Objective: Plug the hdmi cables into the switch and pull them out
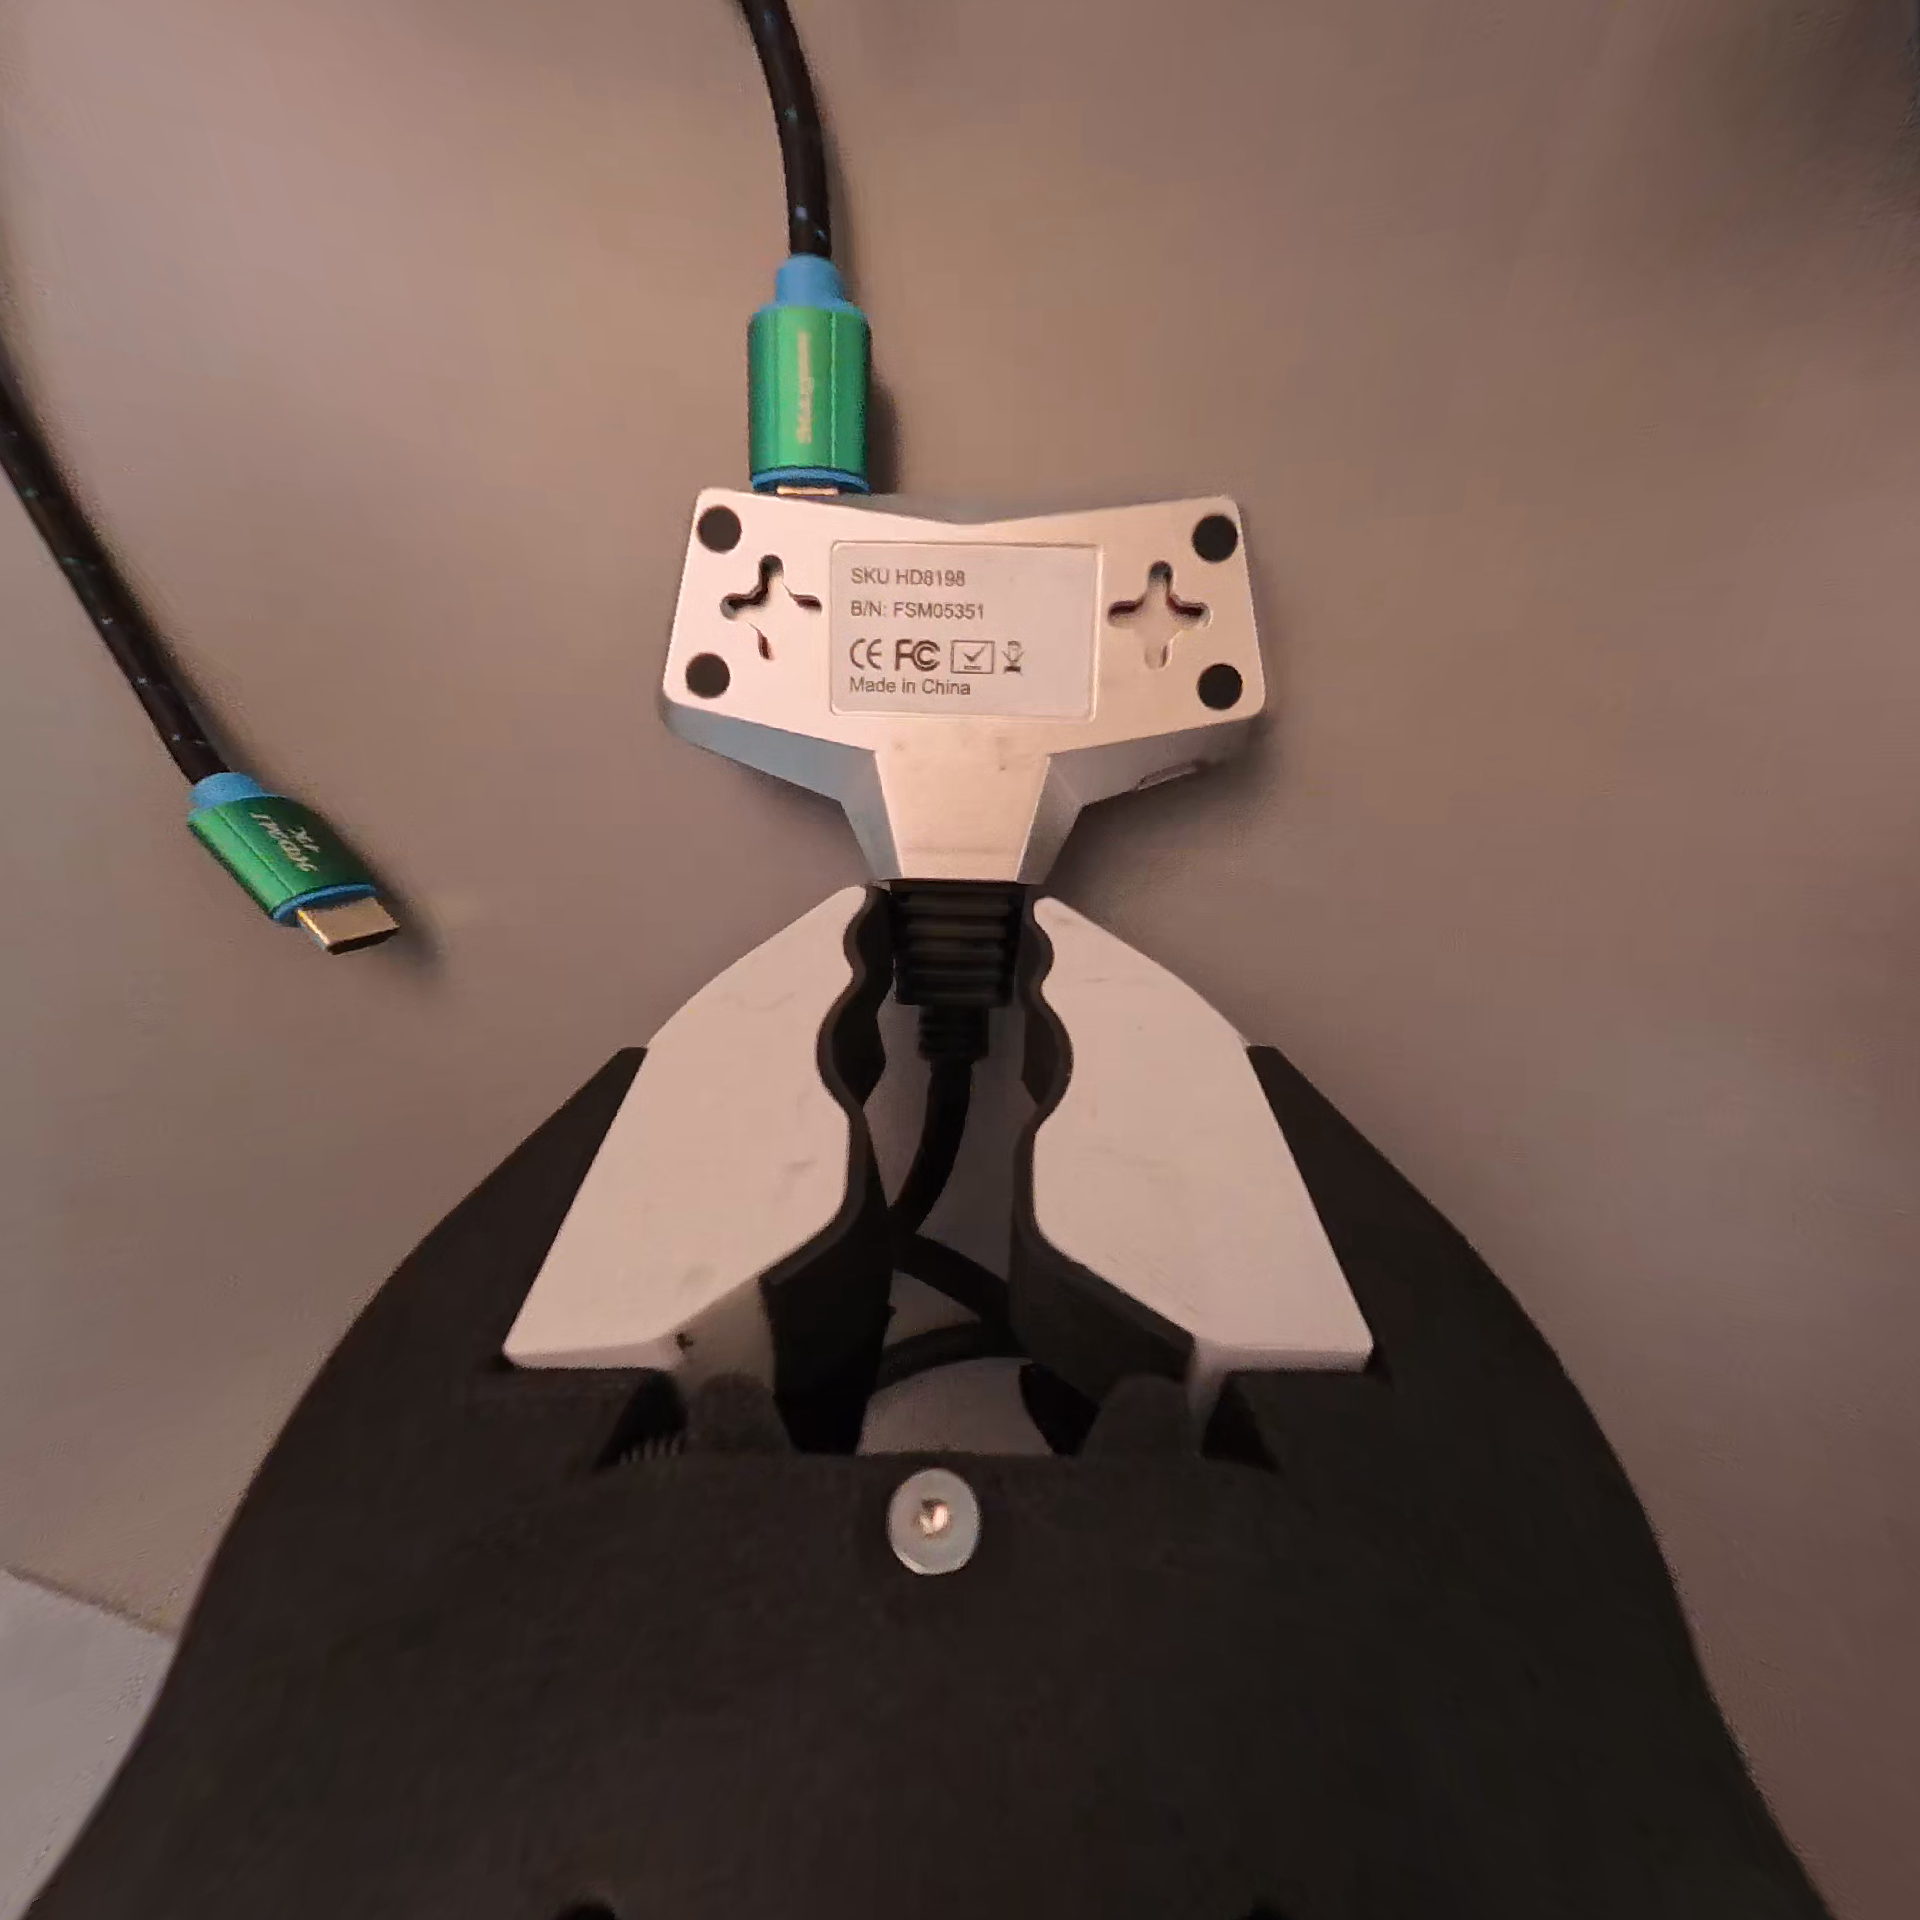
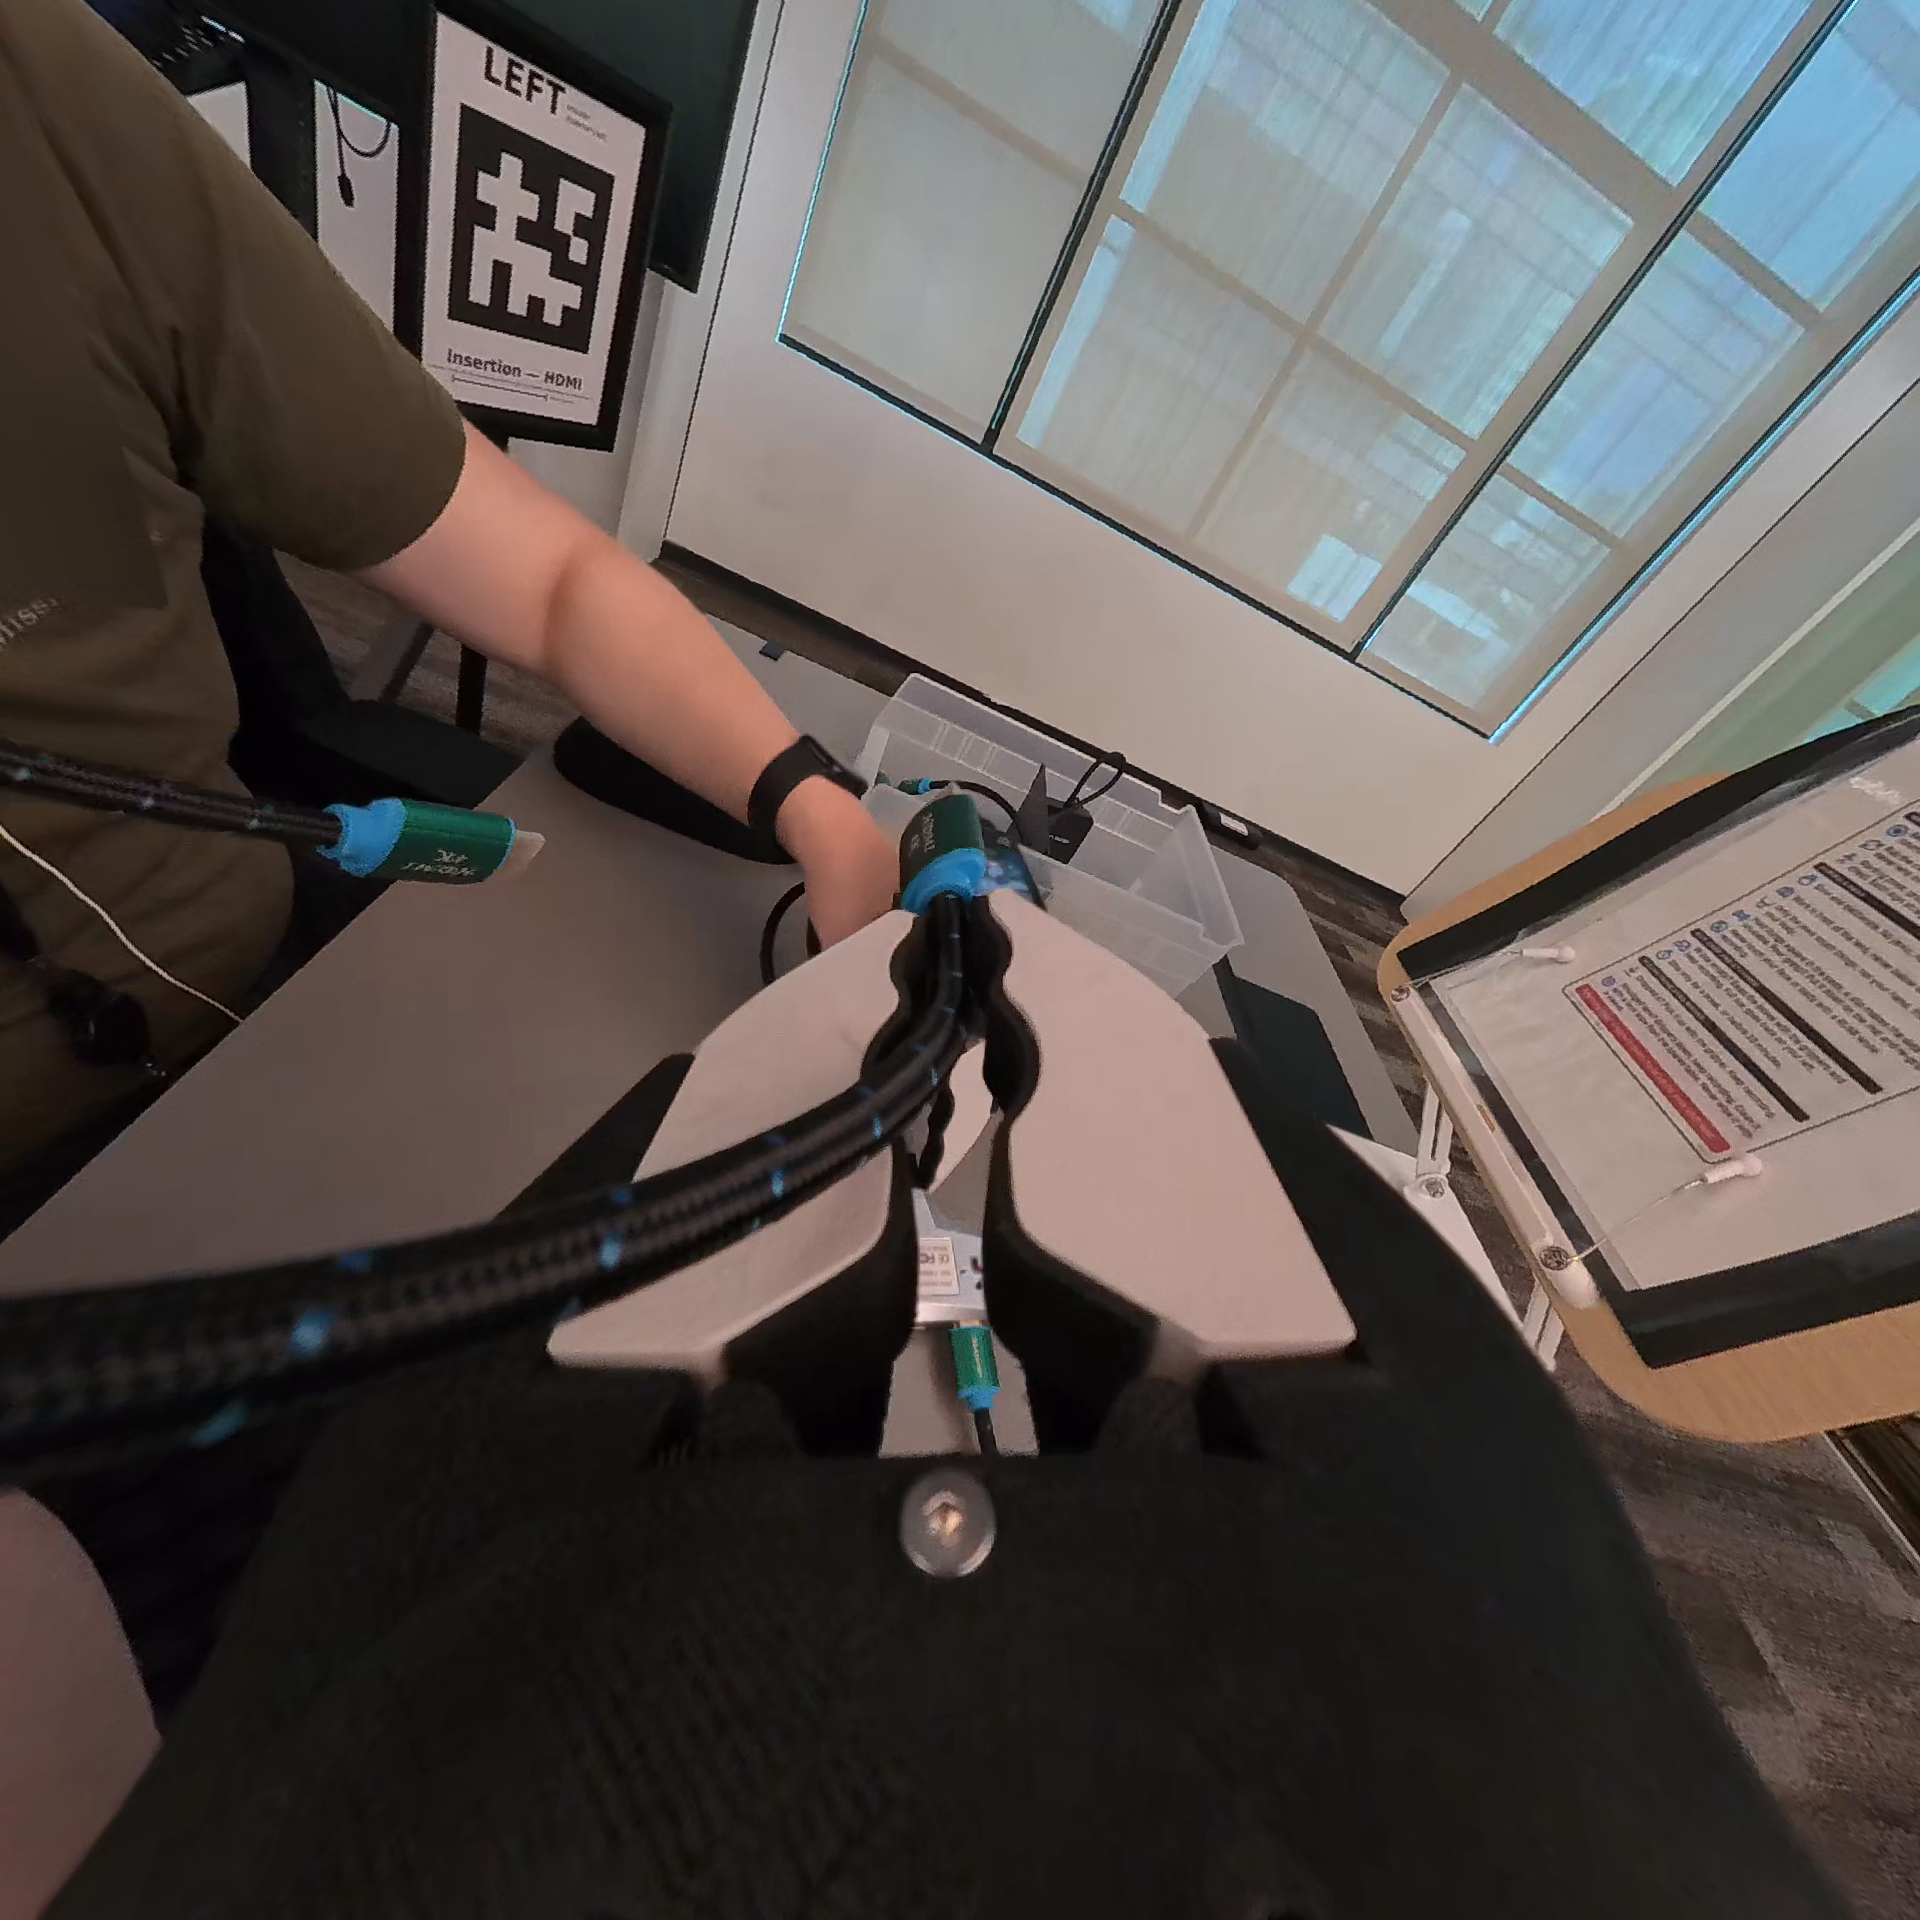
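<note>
In the left wrist view the silver hdmi switch lies label side up on the grey table. My left gripper is shut on the switch's black cable boot. One green hdmi plug sits in the switch's far left port. A second green plug lies loose on the table to the left. In the right wrist view my right gripper is raised above the table and shut on a black braided cable just behind its green plug. Another green plug shows at left. The switch shows between my fingers.
A person's arm reaches over the table from the left. A clear plastic bin with dark gear stands beyond my right gripper. A wooden stand with a printed sheet is at the right. A black-and-white marker board stands behind.
</note>
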Demonstrator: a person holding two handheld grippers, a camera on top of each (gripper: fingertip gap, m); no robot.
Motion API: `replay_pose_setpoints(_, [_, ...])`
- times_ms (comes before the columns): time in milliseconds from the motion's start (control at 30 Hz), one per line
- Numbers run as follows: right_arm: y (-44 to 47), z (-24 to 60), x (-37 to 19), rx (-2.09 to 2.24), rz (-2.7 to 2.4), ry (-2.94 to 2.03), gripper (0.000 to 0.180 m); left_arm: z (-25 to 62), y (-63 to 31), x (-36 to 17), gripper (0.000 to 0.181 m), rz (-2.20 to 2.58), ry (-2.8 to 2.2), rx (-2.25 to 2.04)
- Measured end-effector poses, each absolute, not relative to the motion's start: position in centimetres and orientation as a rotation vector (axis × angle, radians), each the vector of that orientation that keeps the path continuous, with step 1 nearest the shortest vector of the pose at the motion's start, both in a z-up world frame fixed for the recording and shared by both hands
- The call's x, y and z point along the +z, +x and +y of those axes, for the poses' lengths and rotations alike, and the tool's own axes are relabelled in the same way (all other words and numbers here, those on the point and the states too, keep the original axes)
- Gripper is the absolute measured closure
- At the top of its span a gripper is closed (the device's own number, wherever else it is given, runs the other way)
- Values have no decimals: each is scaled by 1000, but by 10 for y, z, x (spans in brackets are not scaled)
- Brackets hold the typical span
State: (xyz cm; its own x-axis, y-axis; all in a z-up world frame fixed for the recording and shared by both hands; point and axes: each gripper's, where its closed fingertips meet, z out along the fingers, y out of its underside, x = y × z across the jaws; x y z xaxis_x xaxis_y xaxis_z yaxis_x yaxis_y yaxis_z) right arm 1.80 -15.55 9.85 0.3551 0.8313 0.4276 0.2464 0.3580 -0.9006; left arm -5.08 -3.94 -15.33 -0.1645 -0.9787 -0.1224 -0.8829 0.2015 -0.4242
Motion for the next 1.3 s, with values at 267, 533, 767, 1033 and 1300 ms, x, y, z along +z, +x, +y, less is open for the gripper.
replay_pose_setpoints(267, [5,-145,103,395,-1209,-1162,172,-64,-36,11,118,1564,-1340,-1184])
replay_pose_setpoints(533, [-29,-133,113,232,-1267,-1074,172,-125,-30,103,136,1571,-1003,-1212])
replay_pose_setpoints(767, [-42,-131,110,189,-1318,-1010,172,-138,-35,95,170,1696,-937,-1214])
replay_pose_setpoints(1033, [-46,-125,117,133,-1279,-965,171,-132,-40,103,170,1663,-900,-1097])
replay_pose_setpoints(1300, [35,-94,121,153,-901,-1245,162,-98,-65,136,170,1509,-720,-533])
